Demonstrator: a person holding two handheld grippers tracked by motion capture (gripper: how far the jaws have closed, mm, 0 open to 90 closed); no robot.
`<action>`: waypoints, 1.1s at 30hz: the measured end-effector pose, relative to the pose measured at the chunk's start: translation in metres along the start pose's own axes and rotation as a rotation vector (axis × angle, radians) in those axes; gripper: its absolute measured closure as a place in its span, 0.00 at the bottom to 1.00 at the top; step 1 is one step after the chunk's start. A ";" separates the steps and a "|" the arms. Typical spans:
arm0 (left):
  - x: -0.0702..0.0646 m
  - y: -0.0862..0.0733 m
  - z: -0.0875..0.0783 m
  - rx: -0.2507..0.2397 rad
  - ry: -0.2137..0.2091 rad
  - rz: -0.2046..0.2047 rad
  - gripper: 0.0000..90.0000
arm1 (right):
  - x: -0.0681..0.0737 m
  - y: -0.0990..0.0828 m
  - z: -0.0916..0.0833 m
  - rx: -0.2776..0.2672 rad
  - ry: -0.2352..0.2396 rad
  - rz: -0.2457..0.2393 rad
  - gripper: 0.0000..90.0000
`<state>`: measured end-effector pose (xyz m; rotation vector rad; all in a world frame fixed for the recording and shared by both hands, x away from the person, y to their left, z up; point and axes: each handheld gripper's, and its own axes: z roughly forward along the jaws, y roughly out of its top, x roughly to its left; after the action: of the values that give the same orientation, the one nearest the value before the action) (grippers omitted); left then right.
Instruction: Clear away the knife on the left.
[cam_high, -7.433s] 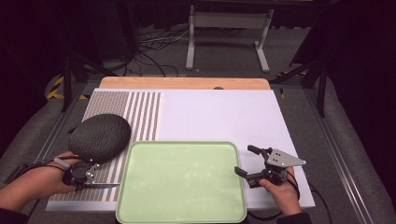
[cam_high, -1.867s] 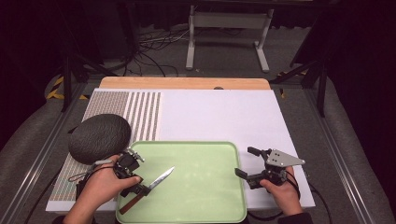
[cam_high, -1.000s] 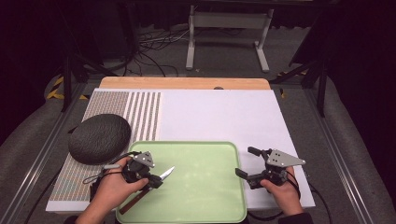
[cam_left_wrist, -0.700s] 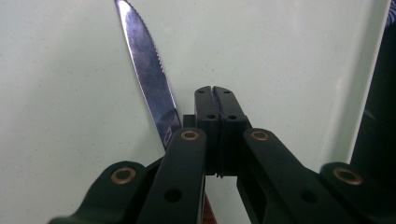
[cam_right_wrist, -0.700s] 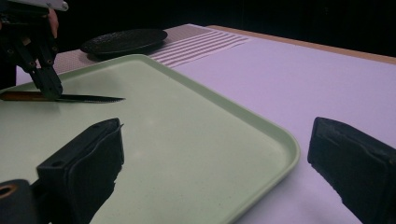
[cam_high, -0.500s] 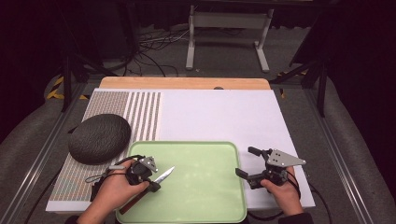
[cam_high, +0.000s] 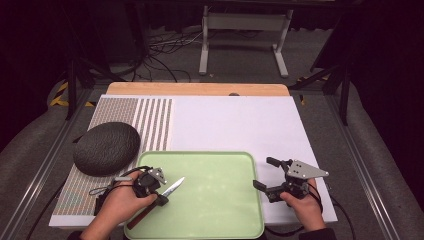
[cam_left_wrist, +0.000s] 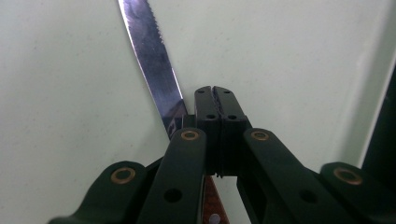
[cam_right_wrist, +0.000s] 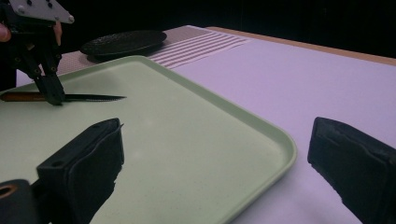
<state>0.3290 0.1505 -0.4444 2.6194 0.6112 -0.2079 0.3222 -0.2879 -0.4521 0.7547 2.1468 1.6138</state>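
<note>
Your left gripper (cam_high: 161, 196) has carried the knife (cam_high: 172, 188) from the table's left edge onto the green tray (cam_high: 215, 170). Its fingers are closed together beside the blade. The right gripper (cam_high: 267, 181) rests wide open. Lifting now risks dragging the knife.

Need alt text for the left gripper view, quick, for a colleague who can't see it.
The left gripper's black jaws are shut together over a pale green plastic tray, with a serrated steel knife with a reddish-brown handle lying just beside them.
</note>
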 end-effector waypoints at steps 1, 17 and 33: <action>0.000 0.000 0.000 0.002 0.003 -0.002 1.00 | 0.000 0.000 0.000 0.000 0.000 0.000 0.05; 0.006 -0.011 -0.007 0.003 0.006 -0.040 1.00 | 0.000 0.000 0.001 0.004 0.002 0.002 0.05; 0.010 -0.018 -0.011 0.019 0.000 -0.057 1.00 | -0.001 -0.001 0.001 0.002 0.002 0.006 0.05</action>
<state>0.3300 0.1739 -0.4442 2.6221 0.6872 -0.2324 0.3231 -0.2879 -0.4530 0.7614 2.1499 1.6170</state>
